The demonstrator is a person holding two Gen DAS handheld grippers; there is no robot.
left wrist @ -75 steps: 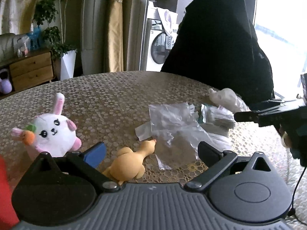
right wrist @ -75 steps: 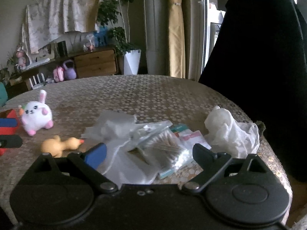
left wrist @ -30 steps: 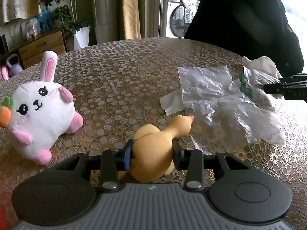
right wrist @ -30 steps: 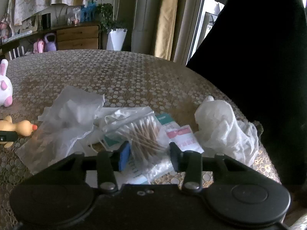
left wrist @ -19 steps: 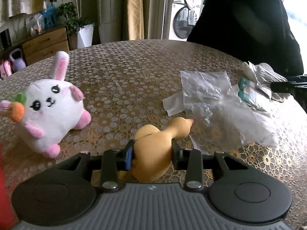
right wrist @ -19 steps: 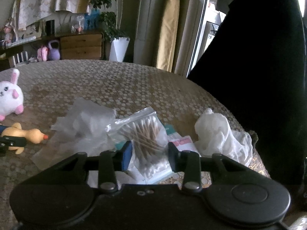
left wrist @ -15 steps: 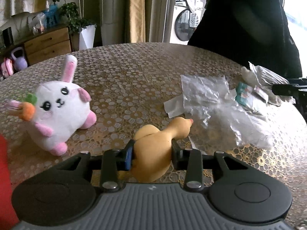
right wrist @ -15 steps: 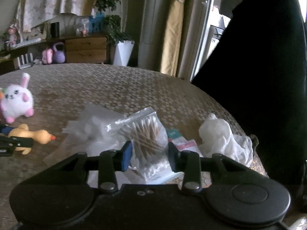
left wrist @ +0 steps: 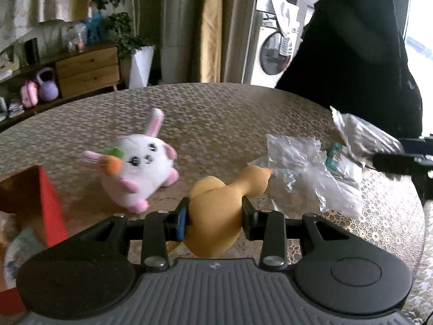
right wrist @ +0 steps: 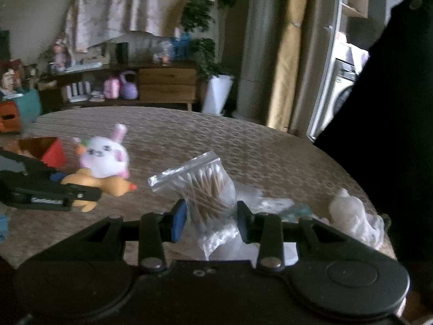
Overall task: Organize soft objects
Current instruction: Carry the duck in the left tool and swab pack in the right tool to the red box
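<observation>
Both grippers lifted off table since a second ago, each carrying its load. My left gripper (left wrist: 215,212) clamps yellow rubber duck (left wrist: 224,203), neck and beak pointing away from me, body squeezed between pads. My right gripper (right wrist: 211,216) pinches zip bag of cotton swabs (right wrist: 205,189), bag upright. Red box (left wrist: 32,197) sits open to left of duck, beside plush bunny (left wrist: 138,165); left hand nearer, so duck likely goes there first
</observation>
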